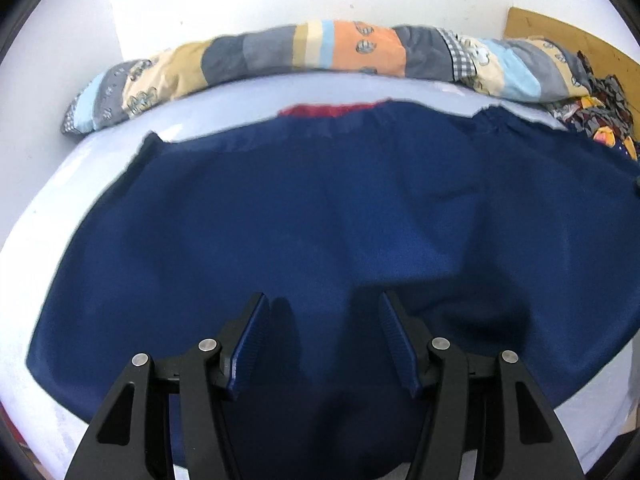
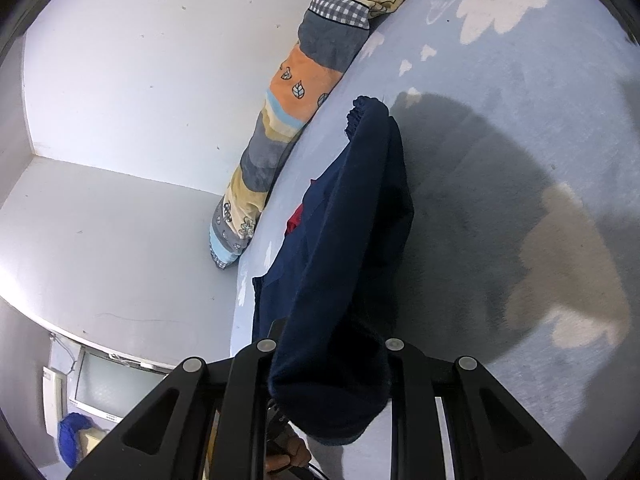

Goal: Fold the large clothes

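While the navy garment [image 1: 320, 216] lies spread on the bed [image 2: 500, 128], the right gripper [image 2: 332, 364] lifts its clamped sleeve; the left gripper [image 1: 324, 312] hovers open and empty above the cloth. Next, likely, the sleeve folds inward.

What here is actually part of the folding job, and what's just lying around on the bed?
Part of the job:
navy garment, spread on the bed sheet
left gripper, open above it
right gripper, with a part of the garment draped over it, lifted

Just lying about:
patchwork bolster along the wall
pile of patterned cloth at the far right
monitor below the bed
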The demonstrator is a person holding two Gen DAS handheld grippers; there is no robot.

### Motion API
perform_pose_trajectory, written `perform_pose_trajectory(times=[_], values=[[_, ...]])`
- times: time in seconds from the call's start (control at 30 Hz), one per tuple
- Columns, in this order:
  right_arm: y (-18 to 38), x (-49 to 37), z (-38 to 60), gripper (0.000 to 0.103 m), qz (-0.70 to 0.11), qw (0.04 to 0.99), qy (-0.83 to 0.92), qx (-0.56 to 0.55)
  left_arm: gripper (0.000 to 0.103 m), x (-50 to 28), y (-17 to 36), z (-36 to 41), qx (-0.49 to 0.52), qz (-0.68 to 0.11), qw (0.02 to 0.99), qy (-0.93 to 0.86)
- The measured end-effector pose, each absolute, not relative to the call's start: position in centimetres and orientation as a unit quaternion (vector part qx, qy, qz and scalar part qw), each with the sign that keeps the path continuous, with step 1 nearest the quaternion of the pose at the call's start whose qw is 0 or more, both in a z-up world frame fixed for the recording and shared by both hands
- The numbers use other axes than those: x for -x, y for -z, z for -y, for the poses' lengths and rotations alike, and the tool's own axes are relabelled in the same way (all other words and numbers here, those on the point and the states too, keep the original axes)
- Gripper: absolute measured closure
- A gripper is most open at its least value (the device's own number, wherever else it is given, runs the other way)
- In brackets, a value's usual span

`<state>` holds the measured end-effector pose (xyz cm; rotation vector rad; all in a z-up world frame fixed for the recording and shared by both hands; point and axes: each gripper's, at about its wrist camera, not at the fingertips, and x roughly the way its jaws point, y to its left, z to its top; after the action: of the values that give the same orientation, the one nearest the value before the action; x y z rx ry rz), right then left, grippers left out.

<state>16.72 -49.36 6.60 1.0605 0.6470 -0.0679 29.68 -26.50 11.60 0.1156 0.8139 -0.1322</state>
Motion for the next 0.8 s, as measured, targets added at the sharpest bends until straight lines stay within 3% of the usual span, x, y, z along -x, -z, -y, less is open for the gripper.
perform_pose_trajectory(times=[0.4,0.8], values=[[-6.6,-16.4,49.3,0.083,-0.299,0.810,0.048,-0.503,0.044,-25.7,-19.3,23.7,-0.085,-0.331,0.938,0.061],[-6.6,-16.1,49.0,0.083,-0.288,0.809,0.074,-0.507,0.043,-24.3,-21.2,23.2,-0.072,-0.321,0.943,0.056]])
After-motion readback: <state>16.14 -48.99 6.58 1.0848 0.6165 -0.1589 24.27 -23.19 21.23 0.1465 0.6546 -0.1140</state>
